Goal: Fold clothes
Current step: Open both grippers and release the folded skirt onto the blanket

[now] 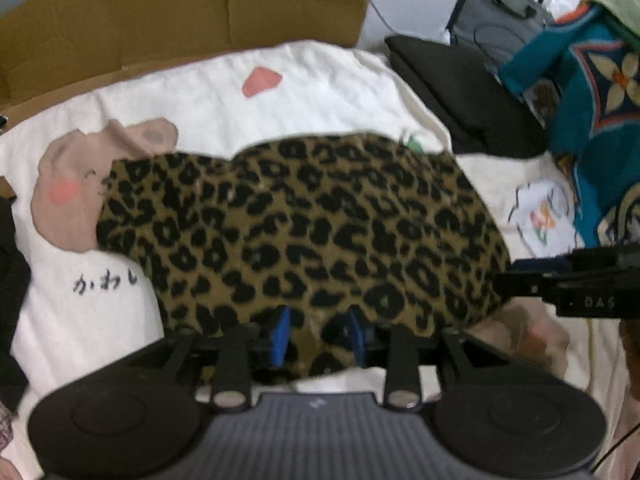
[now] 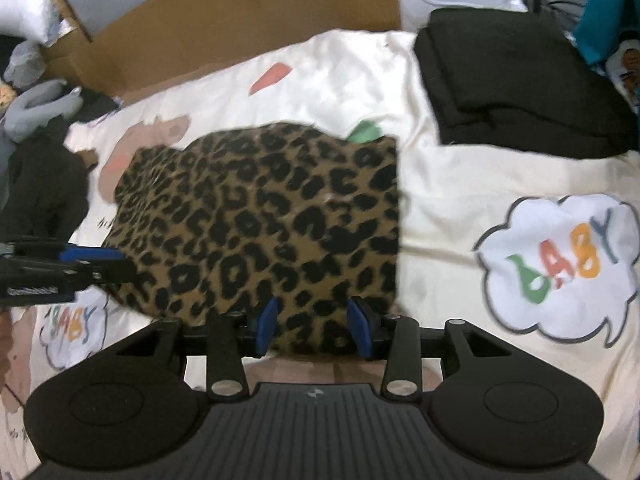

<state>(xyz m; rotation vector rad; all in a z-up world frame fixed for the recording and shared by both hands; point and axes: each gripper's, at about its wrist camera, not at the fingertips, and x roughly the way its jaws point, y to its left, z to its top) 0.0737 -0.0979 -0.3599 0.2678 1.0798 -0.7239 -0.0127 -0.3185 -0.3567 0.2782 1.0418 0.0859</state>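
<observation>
1. The leopard-print garment (image 1: 296, 232) is lying on the cream bedspread (image 1: 224, 100), near the middle, and it is already looking like a compact folded packet: one side edge is running straight in the right wrist view, while the far edge is rounded and a little puffy.
2. I am judging that the fold is mostly done for this piece; what is remaining is probably a last fold or a flattening, and then moving it to a pile. I cannot tell how many layers are lying under the top one.
3. The cloth is looking soft and thick, with black spots on a tan ground, so it is likely to spring open slightly if it is released.
4. The left gripper (image 1: 318, 334) is sitting at the near edge of the garment; its blue pads (image 1: 280, 334) are standing apart with cloth between them, so it is not clamping.
5. The right gripper (image 2: 314, 328) is also at the near edge, with its jaws spread around the hem and not pinching it.
6. A folded black garment (image 2: 516, 76) is resting further back on the bedspread, well apart, and brown cardboard (image 1: 180, 16) is standing behind the bed.
</observation>
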